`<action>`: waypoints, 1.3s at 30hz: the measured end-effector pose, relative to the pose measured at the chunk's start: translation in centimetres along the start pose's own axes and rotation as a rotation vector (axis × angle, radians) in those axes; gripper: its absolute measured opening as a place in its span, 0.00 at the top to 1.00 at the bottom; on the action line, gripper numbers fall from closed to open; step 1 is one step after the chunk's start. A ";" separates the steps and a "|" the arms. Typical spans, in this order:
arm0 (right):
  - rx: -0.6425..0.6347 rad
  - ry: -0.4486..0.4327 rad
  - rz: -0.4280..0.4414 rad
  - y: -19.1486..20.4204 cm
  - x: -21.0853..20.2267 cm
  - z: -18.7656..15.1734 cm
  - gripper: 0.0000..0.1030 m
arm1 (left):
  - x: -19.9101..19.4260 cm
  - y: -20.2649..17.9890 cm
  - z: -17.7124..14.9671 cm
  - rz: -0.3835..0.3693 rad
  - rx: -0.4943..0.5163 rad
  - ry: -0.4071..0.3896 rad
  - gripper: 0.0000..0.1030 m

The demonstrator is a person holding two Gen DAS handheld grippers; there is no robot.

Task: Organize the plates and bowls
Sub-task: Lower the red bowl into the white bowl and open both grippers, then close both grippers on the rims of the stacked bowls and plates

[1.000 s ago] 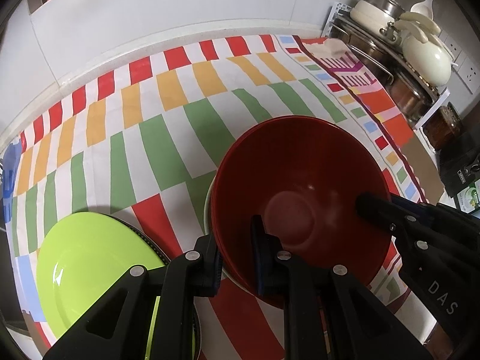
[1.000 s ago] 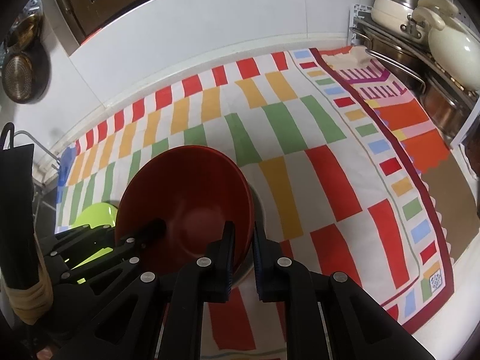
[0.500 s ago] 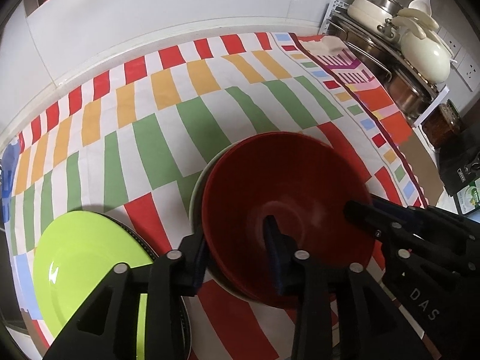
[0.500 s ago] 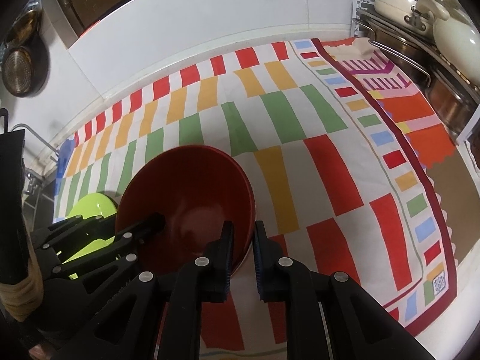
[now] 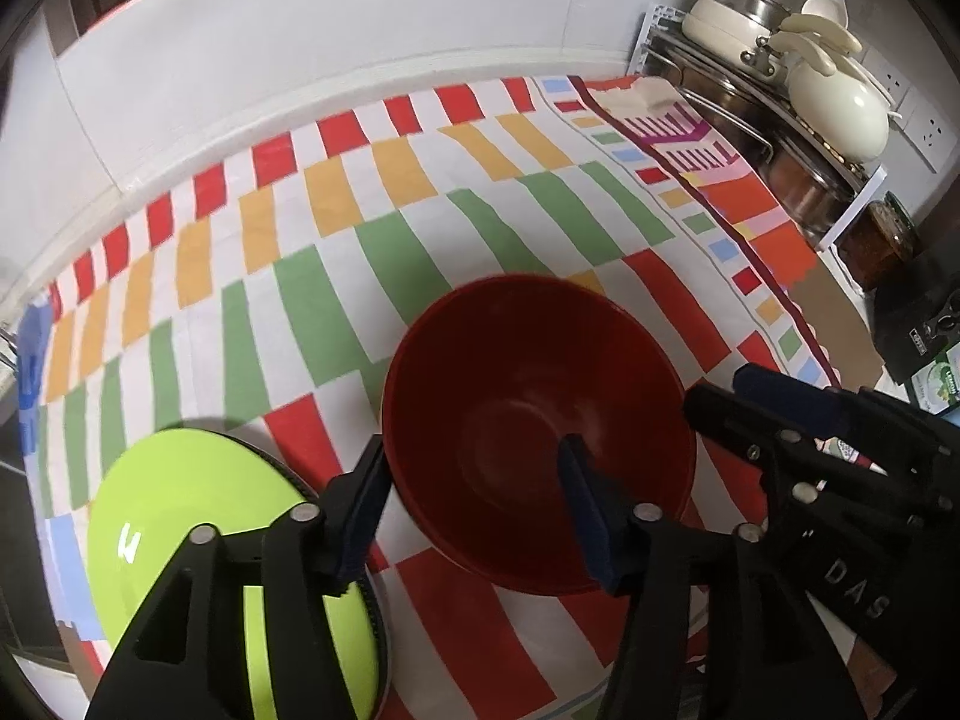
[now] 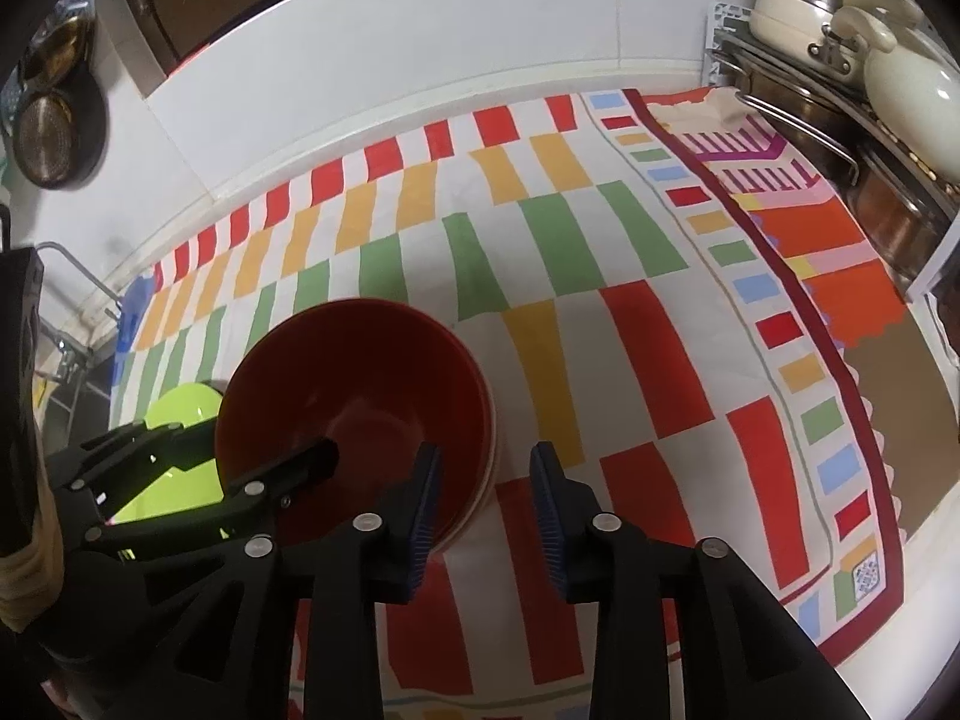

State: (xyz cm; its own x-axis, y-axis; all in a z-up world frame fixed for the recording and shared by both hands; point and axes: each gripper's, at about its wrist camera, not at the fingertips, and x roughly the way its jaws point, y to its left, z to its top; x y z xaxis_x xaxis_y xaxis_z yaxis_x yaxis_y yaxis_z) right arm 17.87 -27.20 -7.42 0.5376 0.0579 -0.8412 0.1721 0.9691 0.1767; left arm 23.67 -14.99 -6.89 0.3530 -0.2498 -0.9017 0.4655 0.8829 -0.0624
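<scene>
Red bowl (image 5: 540, 432) is sitting nested in a pale bowl (image 6: 489, 468) on the striped cloth (image 5: 372, 252), beside the green plate (image 5: 198, 516). Likely rigid, glossy, slippery; the rim is offering the best hold. Bowl is empty. Left gripper (image 5: 480, 504) and right gripper (image 6: 486, 498) have just been opening, both released, straddling the rim.
</scene>
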 end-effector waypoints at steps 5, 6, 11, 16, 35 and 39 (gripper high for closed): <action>0.007 -0.029 0.007 -0.2 -0.9 0.2 0.68 | -1.0 0.5 0.1 0.006 0.001 -0.028 0.39; 0.009 -0.036 0.008 -0.1 -1.0 0.3 0.68 | -1.3 0.7 0.2 0.009 -0.002 -0.039 0.38; 0.002 -0.055 0.019 0.2 -1.5 0.5 0.68 | -2.2 1.3 0.3 0.039 0.006 -0.065 0.38; 0.003 -0.063 0.017 0.7 -1.5 0.7 0.64 | -2.3 3.1 0.5 0.077 -0.033 -0.072 0.38; 0.073 0.051 0.028 -0.2 3.4 1.1 0.56 | 2.9 3.6 0.6 0.055 -0.081 0.080 0.51; 0.088 0.082 0.043 -0.4 4.3 0.7 0.56 | 3.8 3.6 0.4 0.027 -0.093 0.117 0.59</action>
State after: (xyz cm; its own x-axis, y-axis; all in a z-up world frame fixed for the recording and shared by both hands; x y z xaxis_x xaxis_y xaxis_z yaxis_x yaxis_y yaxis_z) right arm 20.72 -27.54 -10.73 0.4774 0.1219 -0.8702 0.2243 0.9406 0.2548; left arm 27.01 -12.91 -10.34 0.2651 -0.1818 -0.9469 0.3775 0.9232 -0.0716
